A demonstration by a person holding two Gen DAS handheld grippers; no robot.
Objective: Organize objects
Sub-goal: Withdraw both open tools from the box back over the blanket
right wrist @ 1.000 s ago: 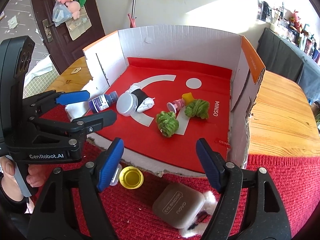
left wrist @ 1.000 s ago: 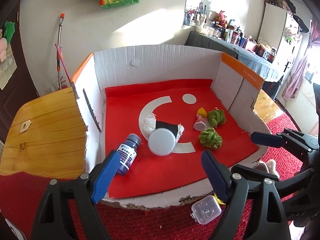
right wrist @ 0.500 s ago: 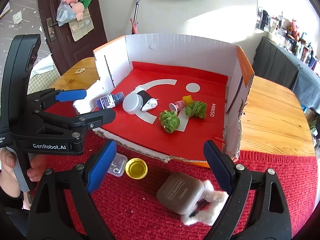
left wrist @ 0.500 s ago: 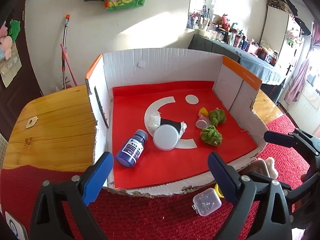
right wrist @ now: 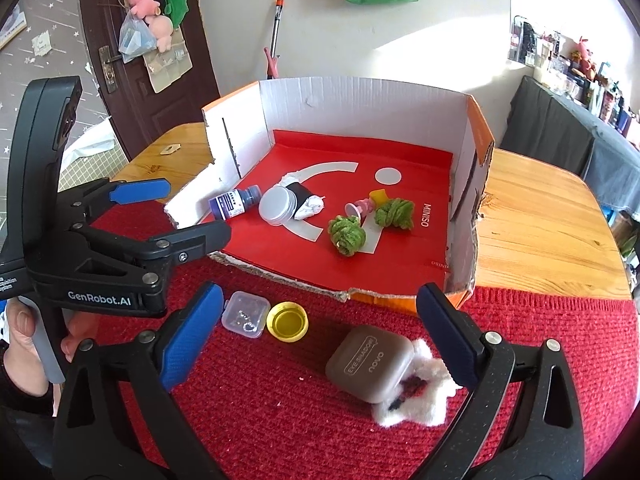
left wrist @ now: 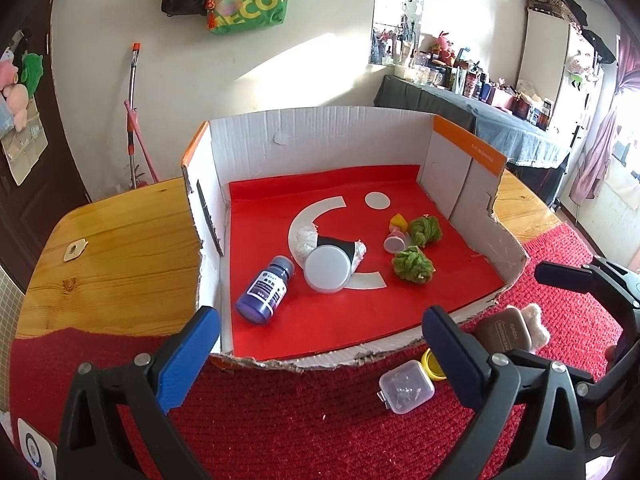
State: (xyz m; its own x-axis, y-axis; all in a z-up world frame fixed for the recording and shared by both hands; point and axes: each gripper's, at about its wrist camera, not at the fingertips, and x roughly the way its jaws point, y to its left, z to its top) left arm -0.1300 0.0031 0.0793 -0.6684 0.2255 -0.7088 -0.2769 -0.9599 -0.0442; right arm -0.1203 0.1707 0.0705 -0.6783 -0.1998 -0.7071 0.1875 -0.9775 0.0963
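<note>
An open cardboard box [left wrist: 320,140] with a red floor holds a blue bottle [left wrist: 266,288] lying on its side, a white-lidded jar [left wrist: 328,266], two green yarn balls [left wrist: 412,264] and a small pink cup [left wrist: 395,242]. On the red mat in front of it lie a clear plastic case [right wrist: 245,314], a yellow lid [right wrist: 287,322] and a brown eye-shadow case [right wrist: 370,362]. My left gripper [left wrist: 320,324] hovers before the box's torn front edge, jaws opening, nothing between them. My right gripper [right wrist: 320,300] hangs over the mat items, jaws also opening and empty.
The box stands on a wooden table [left wrist: 120,248] partly covered by the red knitted mat [right wrist: 540,320]. A white fluffy piece [right wrist: 420,400] lies under the brown case. A hand [right wrist: 24,332] holds the left gripper's handle. A door and a cluttered counter lie beyond.
Both grippers have drawn back from the box and their jaws have spread wider. More of the red mat and its loose items now shows.
</note>
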